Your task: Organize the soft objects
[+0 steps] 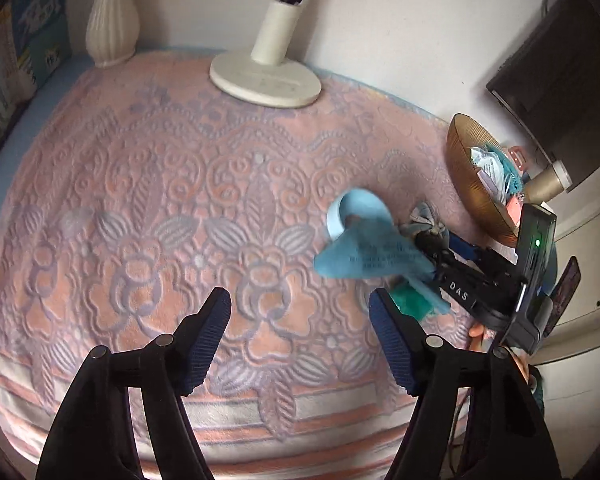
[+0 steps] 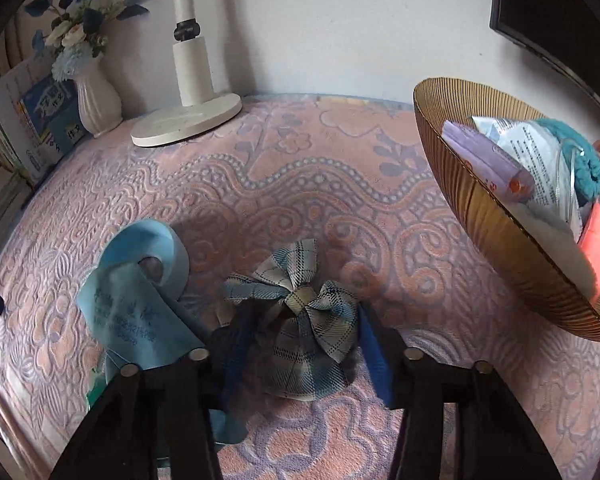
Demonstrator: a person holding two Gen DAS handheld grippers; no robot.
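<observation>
The table cover (image 2: 308,184) is pink and peach with lilac flowers and scrollwork. A plaid bow (image 2: 300,300) in grey-blue and cream lies beside a light blue cloth (image 2: 136,312) with dark print. The ribbed bowl (image 2: 472,200) is golden brown, while the lamp base (image 2: 188,120) and vase (image 2: 98,104) are cream.

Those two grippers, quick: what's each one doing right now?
Left gripper: open, nothing between its fingers.
Right gripper: fingers around the plaid bow; whether they press it yet cannot be told.
</observation>
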